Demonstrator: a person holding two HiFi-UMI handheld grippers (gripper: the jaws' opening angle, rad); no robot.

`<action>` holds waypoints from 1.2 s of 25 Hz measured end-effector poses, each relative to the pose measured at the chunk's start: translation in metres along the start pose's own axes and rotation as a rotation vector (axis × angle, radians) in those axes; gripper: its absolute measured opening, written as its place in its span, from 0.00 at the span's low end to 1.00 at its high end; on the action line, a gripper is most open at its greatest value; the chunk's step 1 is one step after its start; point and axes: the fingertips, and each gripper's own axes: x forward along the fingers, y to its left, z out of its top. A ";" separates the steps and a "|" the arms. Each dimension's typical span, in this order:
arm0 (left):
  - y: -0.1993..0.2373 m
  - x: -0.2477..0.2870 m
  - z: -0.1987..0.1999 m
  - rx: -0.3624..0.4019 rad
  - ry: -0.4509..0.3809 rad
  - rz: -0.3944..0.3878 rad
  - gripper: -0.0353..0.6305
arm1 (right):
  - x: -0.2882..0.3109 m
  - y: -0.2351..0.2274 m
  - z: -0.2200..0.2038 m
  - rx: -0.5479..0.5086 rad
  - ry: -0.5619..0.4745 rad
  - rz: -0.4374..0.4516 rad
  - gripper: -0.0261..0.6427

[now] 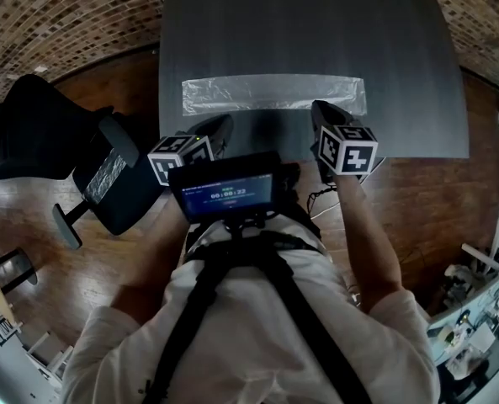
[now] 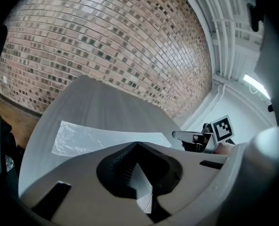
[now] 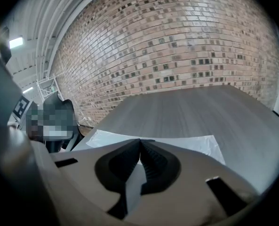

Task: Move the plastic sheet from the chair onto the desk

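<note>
The clear plastic sheet [image 1: 274,93] lies flat on the dark grey desk [image 1: 316,23], stretched left to right near the front edge. My left gripper [image 1: 224,126] hovers just in front of the sheet's left half, jaws shut with nothing between them. My right gripper [image 1: 320,111] hangs at the sheet's right part, also shut and empty. In the left gripper view the sheet [image 2: 97,138] shows beyond the shut jaws [image 2: 138,144], with the right gripper [image 2: 195,138] off to the right. The right gripper view has the sheet [image 3: 195,145] behind its shut jaws [image 3: 140,140].
A black office chair [image 1: 135,200] stands on the wooden floor left of the desk, with a shiny crinkled patch [image 1: 106,175] on its seat. A brick wall [image 2: 106,41] runs behind the desk. White shelving [image 1: 476,318] sits at the lower right.
</note>
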 end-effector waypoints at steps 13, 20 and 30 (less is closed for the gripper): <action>-0.010 -0.008 0.001 0.029 0.009 -0.037 0.05 | -0.005 0.047 0.003 0.017 -0.016 0.107 0.10; -0.017 -0.007 -0.004 0.039 0.011 -0.069 0.05 | -0.011 0.058 0.005 -0.027 -0.036 0.066 0.04; -0.025 -0.004 -0.004 0.026 0.029 -0.095 0.05 | -0.009 0.069 0.001 -0.060 -0.015 0.046 0.04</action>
